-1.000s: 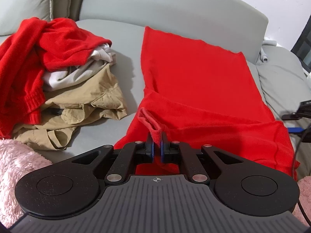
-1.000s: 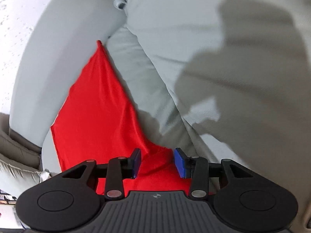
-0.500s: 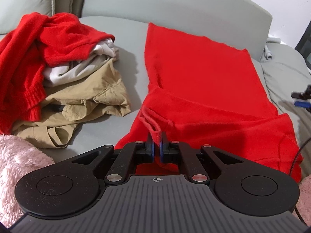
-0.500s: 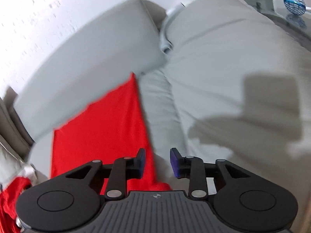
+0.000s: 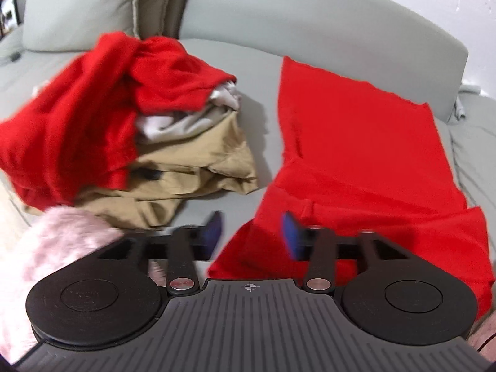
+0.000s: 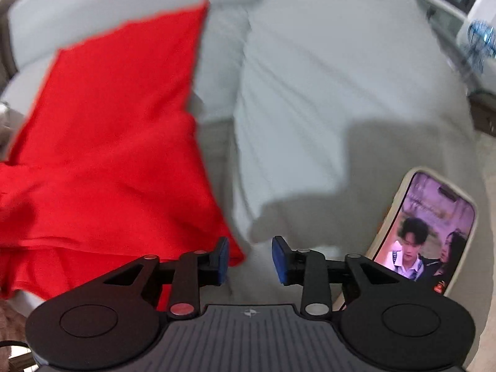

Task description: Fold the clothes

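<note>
1. Grey sofa (image 5: pixel 235 71) carries everything: a heap of unfolded clothes (image 5: pixel 130 130) at the left.
2. Red garment (image 5: pixel 356 142) lies flat beside the heap, long axis running toward the backrest, near end doubled over.
3. Left gripper (image 5: pixel 251 235) has just been opening, its fingers released above the fold; right gripper (image 6: pixel 249 260) stands parted, empty.
4. Press the crease flat before regripping.

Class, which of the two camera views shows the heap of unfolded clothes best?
The left wrist view. There the heap of unfolded clothes lies whole on the sofa: red on top, white beneath, tan at the bottom. The right wrist view shows nothing clear of it, only the spread red garment and a phone.
</note>
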The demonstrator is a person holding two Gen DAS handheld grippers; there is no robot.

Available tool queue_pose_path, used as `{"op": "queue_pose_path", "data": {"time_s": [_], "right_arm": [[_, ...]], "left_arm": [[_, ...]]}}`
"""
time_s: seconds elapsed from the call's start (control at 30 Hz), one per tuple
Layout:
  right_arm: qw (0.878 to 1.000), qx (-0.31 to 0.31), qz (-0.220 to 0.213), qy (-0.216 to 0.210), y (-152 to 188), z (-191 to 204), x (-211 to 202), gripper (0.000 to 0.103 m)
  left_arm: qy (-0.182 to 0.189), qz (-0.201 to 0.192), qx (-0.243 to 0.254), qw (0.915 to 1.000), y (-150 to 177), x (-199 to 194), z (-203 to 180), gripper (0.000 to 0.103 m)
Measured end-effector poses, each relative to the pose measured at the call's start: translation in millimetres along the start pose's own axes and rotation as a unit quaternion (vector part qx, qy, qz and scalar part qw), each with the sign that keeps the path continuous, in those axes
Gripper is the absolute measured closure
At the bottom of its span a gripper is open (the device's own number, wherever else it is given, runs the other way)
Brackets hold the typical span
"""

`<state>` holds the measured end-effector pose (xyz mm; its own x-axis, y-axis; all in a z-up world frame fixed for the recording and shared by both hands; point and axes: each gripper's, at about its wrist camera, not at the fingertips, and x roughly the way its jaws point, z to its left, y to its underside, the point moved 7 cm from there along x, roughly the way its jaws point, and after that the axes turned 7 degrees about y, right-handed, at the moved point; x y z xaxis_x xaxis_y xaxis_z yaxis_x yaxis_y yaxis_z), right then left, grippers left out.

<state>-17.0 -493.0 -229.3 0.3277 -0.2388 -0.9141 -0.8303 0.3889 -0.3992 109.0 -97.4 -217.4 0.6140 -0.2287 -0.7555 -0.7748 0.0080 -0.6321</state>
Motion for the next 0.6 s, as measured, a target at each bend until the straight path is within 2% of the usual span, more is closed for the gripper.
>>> {"op": "queue_pose_path", "data": {"time_s": [0.1,0.13,0.17,0.2,0.27,0.3,0.37,0.43,0.47,0.6], "right_arm": [[0.997,0.001,-0.041,-0.060,2.8,19.9,-23.2,0.070],[0.995,-0.001,-0.054,-0.082,4.2,31.9,-28.7,0.074],[0.994,-0.005,-0.061,-0.086,3.4,41.9,-28.9,0.082],[0.994,-0.012,-0.063,-0.083,1.0,51.6,-25.9,0.088],[0.995,-0.031,-0.060,-0.076,-4.6,71.9,-17.3,0.091],[0.995,-0.041,-0.056,-0.074,-5.0,79.6,-11.7,0.091],[0.994,-0.078,-0.040,-0.064,-5.3,98.8,5.5,0.091],[0.992,-0.120,-0.005,-0.033,2.4,106.0,25.8,0.090],[0.991,-0.133,0.003,-0.026,6.9,105.5,27.5,0.090],[0.989,-0.139,0.052,-0.007,19.2,91.8,23.0,0.090]], "left_arm": [[0.033,-0.016,0.024,0.9990,-1.9,-6.2,-7.8,0.055],[0.052,-0.012,0.039,0.9978,-2.5,-2.9,-15.6,0.062],[0.064,-0.009,0.047,0.9968,-2.8,0.1,-21.6,0.071],[0.074,-0.006,0.055,0.9958,-2.9,3.6,-27.8,0.075],[0.081,0.007,0.079,0.9935,-0.8,16.7,-41.2,0.085],[0.082,0.014,0.093,0.9922,0.6,24.0,-47.2,0.085],[0.052,0.035,0.118,0.9911,7.4,41.3,-49.7,0.085],[0.023,0.072,0.132,0.9883,19.7,56.9,-42.0,0.084],[0.019,0.078,0.136,0.9875,24.8,60.2,-37.2,0.083],[0.033,0.065,0.133,0.9884,28.3,55.3,-31.9,0.083]]}}
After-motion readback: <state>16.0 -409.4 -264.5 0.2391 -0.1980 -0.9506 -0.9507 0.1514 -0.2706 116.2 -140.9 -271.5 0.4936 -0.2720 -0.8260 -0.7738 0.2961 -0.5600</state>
